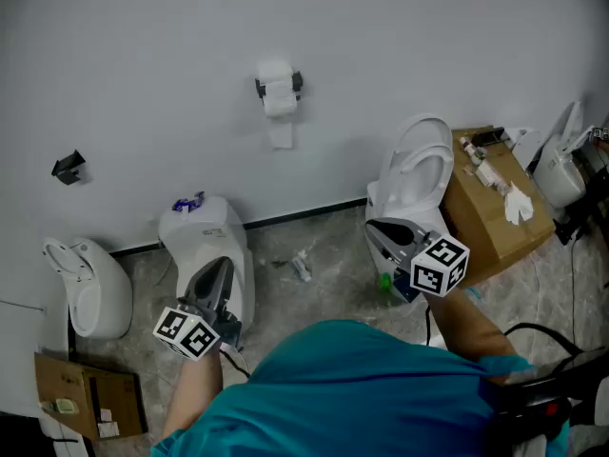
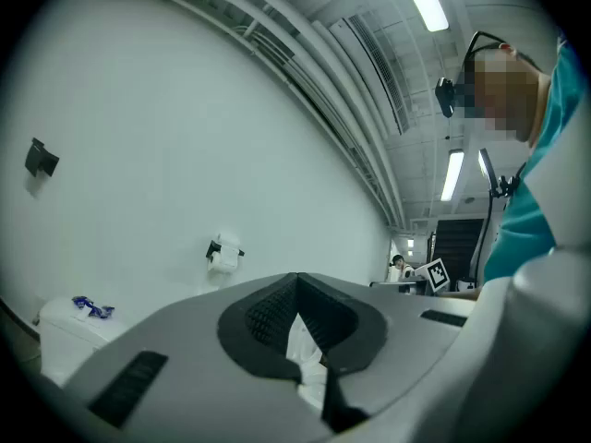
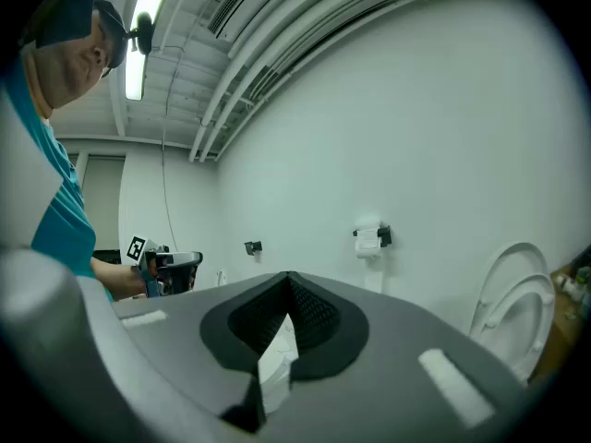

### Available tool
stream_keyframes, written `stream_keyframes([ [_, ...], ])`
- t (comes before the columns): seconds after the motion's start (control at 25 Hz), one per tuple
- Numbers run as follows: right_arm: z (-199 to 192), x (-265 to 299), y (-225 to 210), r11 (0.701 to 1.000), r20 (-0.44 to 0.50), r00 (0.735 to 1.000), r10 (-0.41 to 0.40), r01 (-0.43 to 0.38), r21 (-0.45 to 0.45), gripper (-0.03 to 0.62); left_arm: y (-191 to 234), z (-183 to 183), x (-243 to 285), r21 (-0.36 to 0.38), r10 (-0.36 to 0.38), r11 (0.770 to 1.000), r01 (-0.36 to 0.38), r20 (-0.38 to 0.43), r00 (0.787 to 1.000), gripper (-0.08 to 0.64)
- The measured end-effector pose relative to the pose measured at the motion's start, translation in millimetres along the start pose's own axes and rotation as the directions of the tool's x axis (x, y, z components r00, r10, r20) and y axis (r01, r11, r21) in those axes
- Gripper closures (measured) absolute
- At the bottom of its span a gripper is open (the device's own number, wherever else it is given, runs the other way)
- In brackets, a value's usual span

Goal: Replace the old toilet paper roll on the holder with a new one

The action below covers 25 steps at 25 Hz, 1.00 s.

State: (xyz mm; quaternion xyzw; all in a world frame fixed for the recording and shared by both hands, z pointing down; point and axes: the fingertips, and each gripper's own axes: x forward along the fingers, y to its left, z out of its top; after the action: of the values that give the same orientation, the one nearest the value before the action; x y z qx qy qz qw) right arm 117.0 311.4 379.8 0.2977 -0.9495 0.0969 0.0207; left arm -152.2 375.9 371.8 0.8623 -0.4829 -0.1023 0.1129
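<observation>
The old toilet paper roll (image 1: 278, 95) sits on the wall holder (image 1: 296, 83), well apart from the left gripper (image 1: 215, 272) and right gripper (image 1: 392, 234), whose jaws are pressed together, empty. It looks light, soft and crushable (the hanging tail would tear), so gently pinching its body seems best.

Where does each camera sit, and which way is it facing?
Head view: on the person's head, looking steeply down at the wall and toilet paper roll; teal-shirted torso, left tongs and right tongs show.
Left gripper view: on the left tongs, facing the wall; its shut jaws show.
Right gripper view: on the right tongs, facing the wall; its shut jaws show.
All three share the roll.
</observation>
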Motion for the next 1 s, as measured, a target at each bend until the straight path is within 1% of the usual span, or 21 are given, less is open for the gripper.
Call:
stream_keyframes([
  [0.36,4,-6,-14,1.000,-0.001,1.000,-0.017,0.017,-0.014,0.592,-3,3,12,0.011,-0.004,1.000,0.004,-0.003,1.000,0.551],
  [0.52,10,-13,-21,1.000,0.022,1.000,-0.022,0.023,-0.014,0.591,-11,1,22,0.017,-0.003,1.000,0.003,-0.001,1.000,0.551],
  [0.6,13,-18,-27,1.000,0.032,0.999,-0.020,0.021,-0.014,0.591,-17,1,30,0.020,-0.003,1.000,0.003,0.004,1.000,0.551],
  [0.76,17,-36,-44,0.999,0.024,1.000,-0.014,0.015,-0.038,0.591,-34,-3,52,0.022,-0.010,1.000,0.009,0.020,1.000,0.551],
  [0.88,18,-57,-64,0.999,0.025,1.000,-0.017,0.018,-0.050,0.591,-51,-12,70,0.017,-0.004,1.000,0.004,0.019,1.000,0.551],
  [1.0,18,-73,-85,0.999,0.023,1.000,-0.022,0.023,-0.043,0.591,-67,-22,89,0.005,-0.013,1.000,0.013,0.020,1.000,0.551],
])
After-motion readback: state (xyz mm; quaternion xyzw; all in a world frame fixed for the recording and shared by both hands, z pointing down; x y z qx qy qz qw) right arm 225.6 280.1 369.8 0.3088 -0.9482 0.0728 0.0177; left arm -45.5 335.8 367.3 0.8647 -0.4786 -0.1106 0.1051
